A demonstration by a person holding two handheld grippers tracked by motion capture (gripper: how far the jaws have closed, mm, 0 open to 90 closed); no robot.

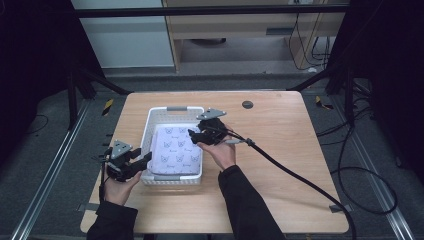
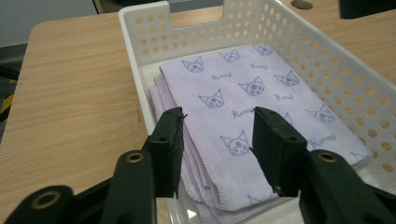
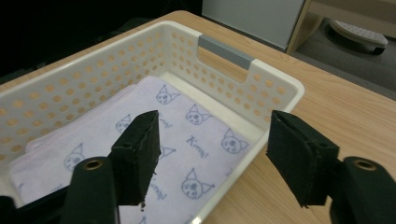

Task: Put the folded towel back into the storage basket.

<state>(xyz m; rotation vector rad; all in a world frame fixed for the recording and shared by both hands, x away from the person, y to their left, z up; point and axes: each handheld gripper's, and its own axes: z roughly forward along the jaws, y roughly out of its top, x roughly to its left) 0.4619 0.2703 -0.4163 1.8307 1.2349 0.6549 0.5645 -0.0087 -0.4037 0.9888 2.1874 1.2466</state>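
Black jaws of my left tool (image 2: 217,140) stood apart, released, over the near end of the folded lilac cloth (image 2: 252,112), gripping nothing. That cloth, printed with small cat faces and script, lay flat inside the white perforated basket (image 2: 140,70), folded in several layers whose edges showed along its left side. From above, the cloth (image 1: 176,150) covered most of the basket's floor, and the basket (image 1: 148,127) sat on the wooden tabletop (image 1: 280,150), toward its left half. My left tool (image 1: 142,161) hung at the basket's near left corner, held in my left hand (image 1: 120,186). My right tool (image 1: 192,134) hovered over the basket's right rim, in my right hand (image 1: 220,152); its jaws were spread wide and empty above the cloth (image 3: 187,140) and the rim (image 3: 280,88). Its cable (image 1: 300,175) trailed across the tabletop to the right.
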